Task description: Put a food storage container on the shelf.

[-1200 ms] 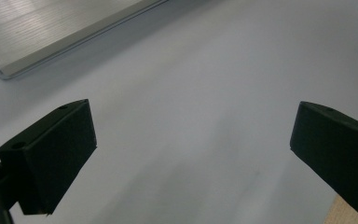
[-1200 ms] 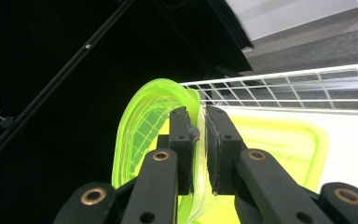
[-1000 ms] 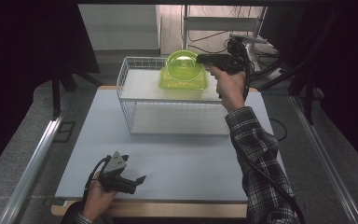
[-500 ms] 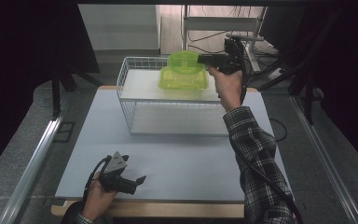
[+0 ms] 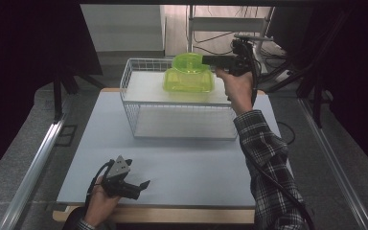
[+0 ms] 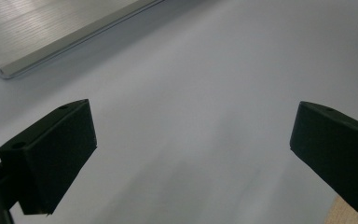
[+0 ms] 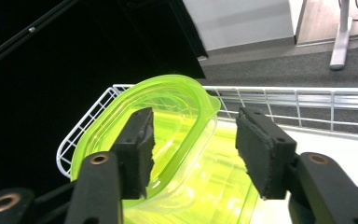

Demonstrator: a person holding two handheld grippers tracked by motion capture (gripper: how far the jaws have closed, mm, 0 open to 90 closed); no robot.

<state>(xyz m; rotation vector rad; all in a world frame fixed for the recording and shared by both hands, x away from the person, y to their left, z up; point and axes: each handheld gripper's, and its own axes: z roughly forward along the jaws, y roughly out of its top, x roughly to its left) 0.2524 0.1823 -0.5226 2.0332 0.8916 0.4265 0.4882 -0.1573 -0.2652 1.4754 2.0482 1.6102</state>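
Observation:
A translucent green container (image 5: 187, 61) leans tilted on a second green container (image 5: 188, 81) inside the white wire basket (image 5: 139, 103) at the table's far side. My right gripper (image 5: 206, 60) is level at the upper container. Its jaws have just been opening. In the right gripper view the upper container's (image 7: 168, 107) rim stands between the pads of my right gripper (image 7: 193, 140), and the right pad is clear of it. The lower container (image 7: 214, 191) lies beneath. My left gripper (image 5: 141, 184) rests open near the front edge, nothing between its fingers (image 6: 51, 158).
The light grey tabletop (image 5: 196, 163) spreads between the basket and the front edge. A metal rail (image 5: 33, 167) runs along the table's left side. Stands and cables (image 5: 263, 48) crowd the floor behind the basket's rim (image 7: 307, 91).
The upper green container looks slightly more tipped against the lower one. Both hands keep their places.

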